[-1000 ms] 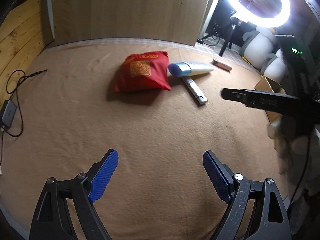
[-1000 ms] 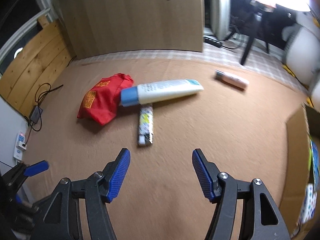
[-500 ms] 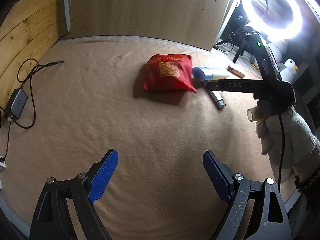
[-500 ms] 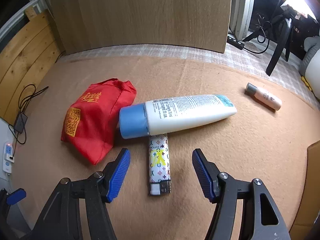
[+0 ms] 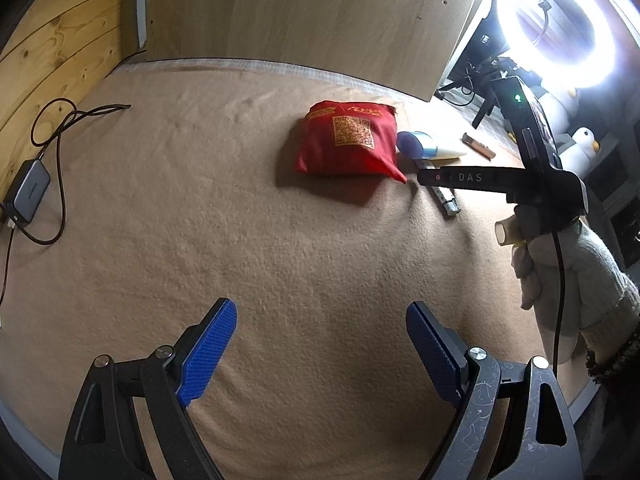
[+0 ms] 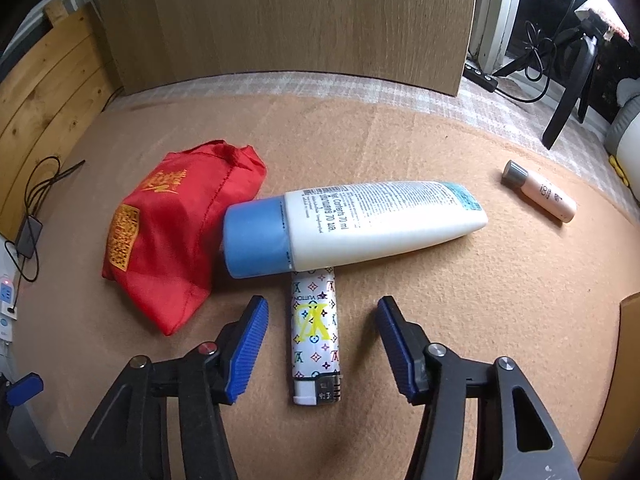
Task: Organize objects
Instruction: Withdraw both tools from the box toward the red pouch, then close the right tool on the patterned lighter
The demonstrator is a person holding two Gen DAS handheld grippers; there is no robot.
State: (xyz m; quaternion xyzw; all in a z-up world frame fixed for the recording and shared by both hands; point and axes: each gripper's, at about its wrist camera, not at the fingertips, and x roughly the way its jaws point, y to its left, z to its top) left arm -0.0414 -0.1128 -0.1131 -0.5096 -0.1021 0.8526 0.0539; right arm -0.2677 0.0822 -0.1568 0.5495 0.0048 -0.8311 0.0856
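In the right wrist view a patterned white lighter (image 6: 315,336) lies on the tan blanket, straddled by my open right gripper (image 6: 320,320). Its far end lies under a white tube with a blue cap (image 6: 352,226). A red pouch (image 6: 172,236) lies left of the tube. A small pink bottle (image 6: 540,196) lies far right. My left gripper (image 5: 320,336) is open and empty over bare blanket. In its view the red pouch (image 5: 348,144), the tube (image 5: 424,148) and the lighter (image 5: 444,200) lie far ahead, partly behind the right gripper's body (image 5: 500,180).
A charger and black cable (image 5: 32,188) lie at the blanket's left edge. A wooden panel (image 6: 288,20) stands behind. A cardboard box edge (image 6: 630,380) shows at the right. A ring light (image 5: 560,28) glares at the upper right.
My right gripper has moved forward and down until its open jaws straddle the lighter. My left gripper has drawn back and turned a little; the objects look farther away.
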